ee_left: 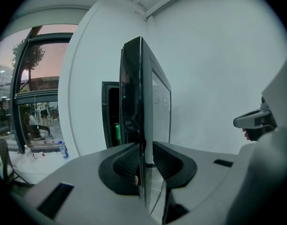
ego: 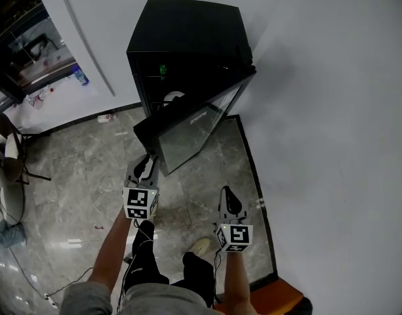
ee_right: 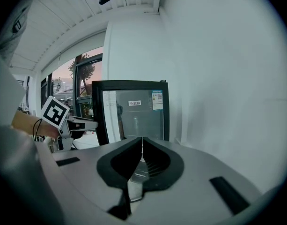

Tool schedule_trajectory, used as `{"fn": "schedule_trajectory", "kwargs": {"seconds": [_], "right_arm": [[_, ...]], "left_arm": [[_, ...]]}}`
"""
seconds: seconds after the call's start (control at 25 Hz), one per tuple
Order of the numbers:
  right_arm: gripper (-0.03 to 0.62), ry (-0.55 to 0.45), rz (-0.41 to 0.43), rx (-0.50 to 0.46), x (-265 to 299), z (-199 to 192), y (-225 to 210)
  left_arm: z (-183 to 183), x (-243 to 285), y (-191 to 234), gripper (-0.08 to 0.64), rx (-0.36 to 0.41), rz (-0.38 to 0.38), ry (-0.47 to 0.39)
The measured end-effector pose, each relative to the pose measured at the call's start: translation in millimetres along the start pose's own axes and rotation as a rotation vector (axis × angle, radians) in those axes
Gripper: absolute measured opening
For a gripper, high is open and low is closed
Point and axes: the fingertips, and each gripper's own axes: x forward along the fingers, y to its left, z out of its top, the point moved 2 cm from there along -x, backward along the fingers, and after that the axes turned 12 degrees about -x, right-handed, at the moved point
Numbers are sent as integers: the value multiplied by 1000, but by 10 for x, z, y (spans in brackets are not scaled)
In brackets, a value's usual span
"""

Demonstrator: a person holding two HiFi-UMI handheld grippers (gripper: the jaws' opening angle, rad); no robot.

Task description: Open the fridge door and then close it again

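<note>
Mid-frame, the left gripper (ego: 145,167) clamped the edge of the open fridge door (ego: 187,133). Lower right, the right gripper (ego: 228,201) was closed, empty.

Grey marble floor (ego: 82,176): black fridge (ego: 187,38) stands at its far edge by the wall; your shoe (ego: 201,246) rests near its right edge.

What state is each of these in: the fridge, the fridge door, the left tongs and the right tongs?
fridge: upright by the wall, standing open.
fridge door: swung partly open, held at its free edge.
left tongs: shut on the fridge door's edge.
right tongs: shut, holding nothing, clear of the door.
</note>
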Motion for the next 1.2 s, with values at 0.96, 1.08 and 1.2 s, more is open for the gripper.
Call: {"fn": "schedule_trajectory", "kwargs": {"seconds": [0.96, 1.08, 1.2], "right_arm": [[26, -53, 8, -13, -665, -295, -390], [26, -55, 4, -9, -749, -347, -459], [26, -57, 3, -8, -828, -407, -508]], "left_arm": [[-363, -339, -1072, 89, 0, -41, -28], [-404, -353, -1195, 89, 6, -41, -35], [-427, -367, -1348, 90, 8, -44, -38]]}}
